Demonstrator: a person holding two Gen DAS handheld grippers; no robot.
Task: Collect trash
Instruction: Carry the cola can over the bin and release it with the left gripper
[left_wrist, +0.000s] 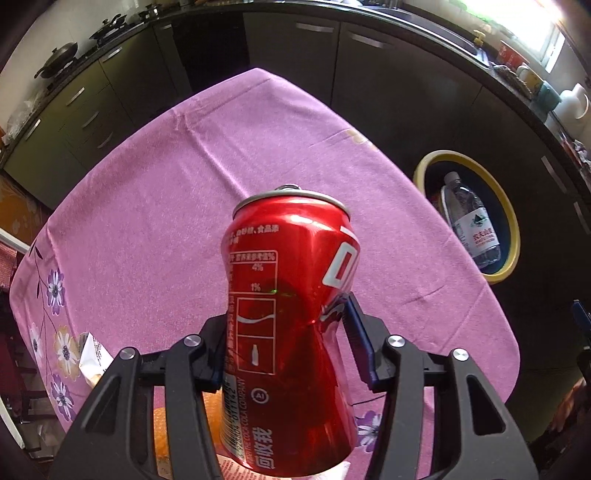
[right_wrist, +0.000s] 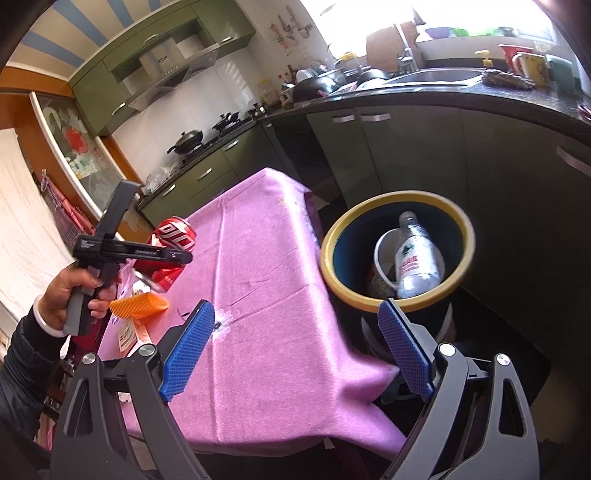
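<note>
Left wrist view: the left hand-held gripper (left_wrist: 286, 332) pinches a red soda can (left_wrist: 291, 325) across its middle, where the wall is already dented into a waist. The can stands roughly upright between the 2 fingers, its top rim pointing away from the camera, and it looks clear of the pink-clothed desk (left_wrist: 166, 206) below. I judge it empty or nearly so: light, thin-walled and easily crushed further, with a glossy surface that could slip if the squeeze were loose. The dented waist is a sensible place to hold, since the pads sit in the hollow and the flared ends stop it sliding out. Beyond the desk's right edge stands a yellow-rimmed bin (left_wrist: 513, 221) with a clear plastic bottle (left_wrist: 471, 221) inside, well apart from the can.

Right wrist view: the right hand-held gripper (right_wrist: 295, 349) is spread wide with nothing between its blue pads (right_wrist: 188, 343); it hangs over the near end of the desk (right_wrist: 273, 332), with the bin (right_wrist: 332, 236) just beyond its right finger. At far left the person's hand (right_wrist: 68, 295) grips the other tool's handle, and the can (right_wrist: 175, 232) shows above the desk's far side, well apart from the right hand-held gripper and across the cloth from the bin.
</note>
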